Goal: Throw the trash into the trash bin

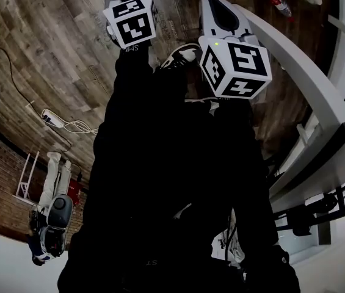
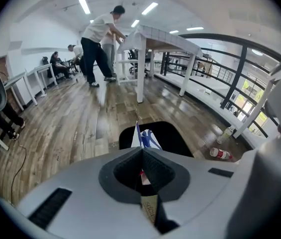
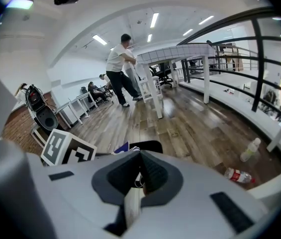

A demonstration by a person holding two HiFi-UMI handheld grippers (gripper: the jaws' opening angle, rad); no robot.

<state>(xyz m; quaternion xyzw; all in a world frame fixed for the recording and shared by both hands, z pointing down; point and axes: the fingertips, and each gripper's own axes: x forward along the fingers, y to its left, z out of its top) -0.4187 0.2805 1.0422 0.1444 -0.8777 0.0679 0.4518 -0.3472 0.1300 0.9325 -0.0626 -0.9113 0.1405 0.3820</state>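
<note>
Left gripper (image 2: 141,151), clamped on a blue-and-white wrapper (image 2: 147,138), is best centred over the black trash bin (image 2: 175,136) just beyond before release; right gripper (image 3: 140,154), jaws pressed together, is best held aside.

Left gripper (image 2: 141,151), right gripper (image 3: 140,153): pale grey shells, dark ribbed jaw pads, black slots. Left marker cube (image 1: 130,20), right marker cube (image 1: 236,63): black-and-white squares; green light (image 1: 217,43) on right. Black clothing (image 1: 178,194); white sneaker (image 1: 181,55).

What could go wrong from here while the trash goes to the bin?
The left gripper pinches a thin wrapper; such light paper might flutter past the black bin when released. Bottles lie loose on the floor nearby and could be stepped on.
</note>
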